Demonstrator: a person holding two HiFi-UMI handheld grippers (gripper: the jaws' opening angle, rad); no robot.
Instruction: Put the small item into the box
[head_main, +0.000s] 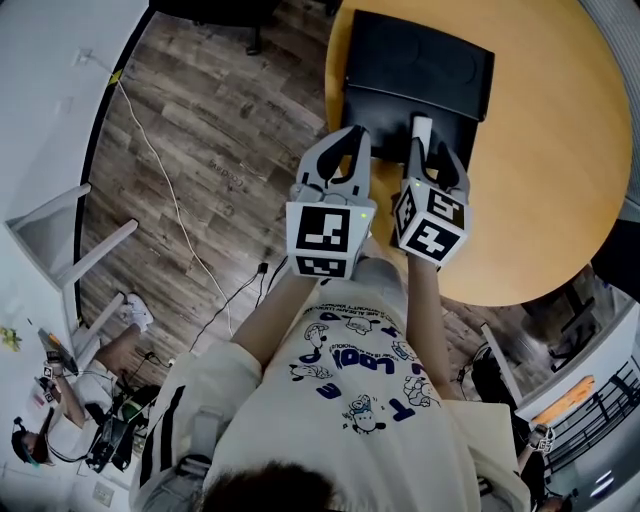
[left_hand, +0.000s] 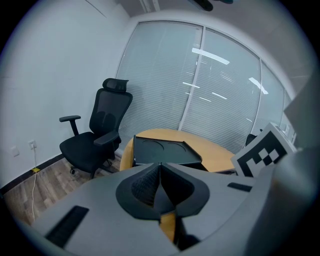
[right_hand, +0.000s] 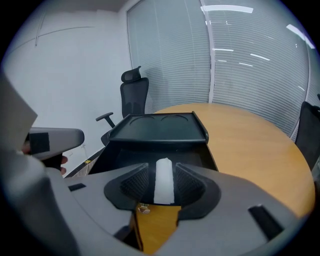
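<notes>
I'm in an office meeting room: a black mesh swivel chair (left_hand: 97, 132), round wooden table (head_main: 560, 150), tall window blinds (left_hand: 165, 75), wood-plank floor (head_main: 200, 120).

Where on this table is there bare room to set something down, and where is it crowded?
The wooden tabletop is bare right of the black box, out to its round rim. Crowded: the box's near side, where the left claw and right claw hang, a white item between the right one's jaws.
</notes>
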